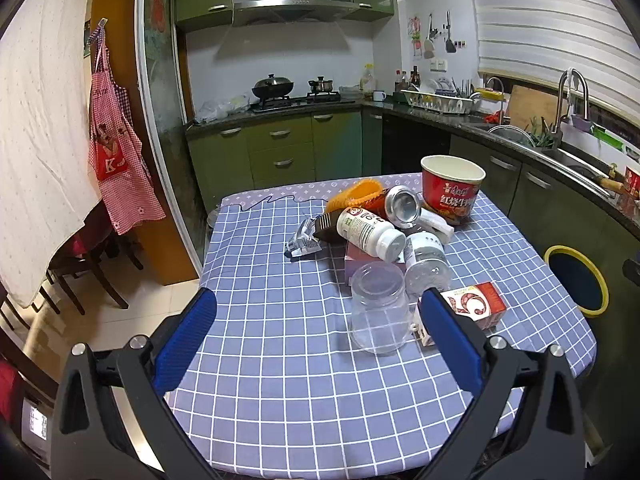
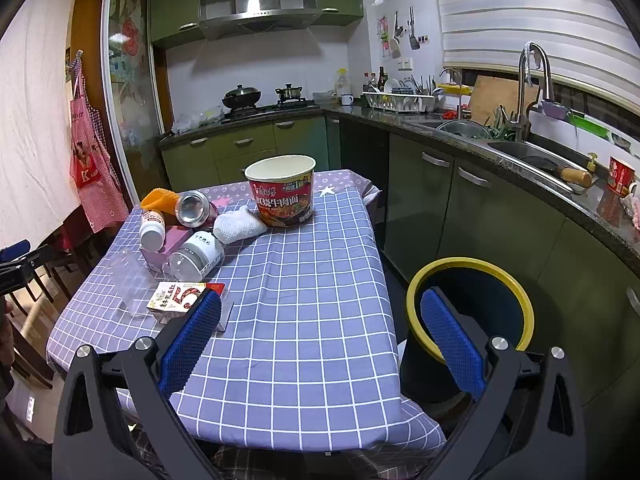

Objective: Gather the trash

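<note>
Trash is piled on the checked tablecloth: a clear plastic jar, a red and white carton, a clear bottle, a white pill bottle, a silver can, a crumpled wrapper and a red instant noodle cup. My left gripper hangs open above the near table, its right finger just in front of the carton. My right gripper is open over the table's right edge. The carton lies by its left finger. A yellow-rimmed bin stands below, right of the table.
The noodle cup, a white crumpled cloth and an orange piece sit at the table's far end. Green cabinets, a stove and a sink counter run behind and to the right. Chairs stand at the left.
</note>
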Demonstrator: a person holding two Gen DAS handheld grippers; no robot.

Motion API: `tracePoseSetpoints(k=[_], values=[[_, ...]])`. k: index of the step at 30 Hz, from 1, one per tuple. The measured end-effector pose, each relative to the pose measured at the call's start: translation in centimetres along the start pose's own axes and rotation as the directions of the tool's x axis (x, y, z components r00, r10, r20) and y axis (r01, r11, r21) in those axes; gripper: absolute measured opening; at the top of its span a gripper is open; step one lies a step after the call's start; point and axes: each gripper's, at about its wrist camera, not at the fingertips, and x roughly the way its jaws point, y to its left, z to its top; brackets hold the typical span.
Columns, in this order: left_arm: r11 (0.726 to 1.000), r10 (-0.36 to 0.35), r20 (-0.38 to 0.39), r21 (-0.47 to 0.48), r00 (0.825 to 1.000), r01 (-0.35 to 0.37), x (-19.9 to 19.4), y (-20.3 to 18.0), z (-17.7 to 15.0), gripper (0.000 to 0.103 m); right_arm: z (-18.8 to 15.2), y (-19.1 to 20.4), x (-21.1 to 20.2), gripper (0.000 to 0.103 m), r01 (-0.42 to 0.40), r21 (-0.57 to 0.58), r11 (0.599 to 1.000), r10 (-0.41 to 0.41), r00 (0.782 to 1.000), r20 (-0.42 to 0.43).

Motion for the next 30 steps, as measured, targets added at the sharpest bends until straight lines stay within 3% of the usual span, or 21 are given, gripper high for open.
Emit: tracePoseSetpoints(k=[26, 30], values=[[1.000, -0.003, -0.010, -0.001, 1.000, 0.003, 0.33, -0.15, 0.28, 0.097, -0.39, 0.26, 0.59, 0.099, 0.000, -0.001, 1.000, 0.000, 1.000, -0.013], [1.000, 0.028, -0.006, 0.009, 1.000, -0.028, 0.43, -0.37, 0.44, 0.097, -0.44, 0.07, 0.81, 0.099, -0.002, 0.009, 1.000, 0.003, 1.000, -0.014]])
